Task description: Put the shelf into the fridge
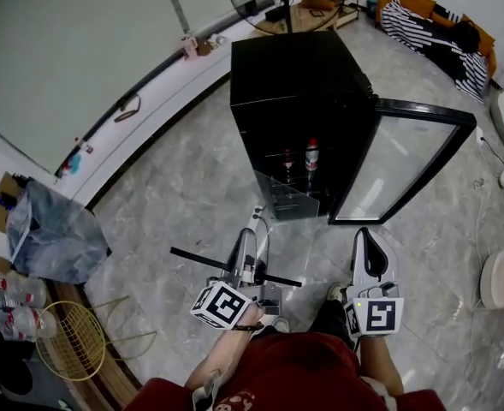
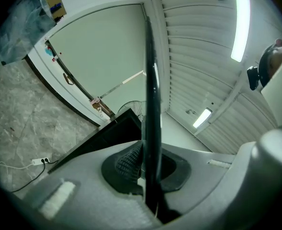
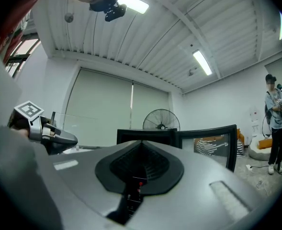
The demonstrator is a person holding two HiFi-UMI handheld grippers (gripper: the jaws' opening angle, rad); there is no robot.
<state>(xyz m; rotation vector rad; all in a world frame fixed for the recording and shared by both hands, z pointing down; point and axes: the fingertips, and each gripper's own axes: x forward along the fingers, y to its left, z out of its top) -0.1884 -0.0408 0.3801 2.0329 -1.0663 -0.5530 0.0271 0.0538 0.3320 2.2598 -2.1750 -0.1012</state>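
The shelf point(image 1: 202, 259) is not in the fridge point(image 1: 294, 84) yet. It sits in the lower middle of the head view, up off the floor: a clear pane with a dark rail running across the frame, just ahead of the person. The fridge stands in the upper middle, well apart from the shelf. Its door point(image 1: 406, 165) hangs wide open to the right, so the way in is clear. A couple of bottles point(image 1: 311, 154) stand inside.

What's left, by my reading, is nearly everything. The pane has to be brought up to the opening, lined up level and slid in onto its supports.

Now the tools. The left tool point(image 1: 252, 240) is clamped hard on the shelf. Its own view shows the dark edge of the pane running straight up the middle of the frame, pinched between the two pads. The right tool point(image 1: 364, 238), at the lower right of the head view, has its jaws closed together with nothing between them. It touches nothing and rides beside the shelf, apart from it. So this is a one-tool carry, with the right tool free to steady the pane if needed.
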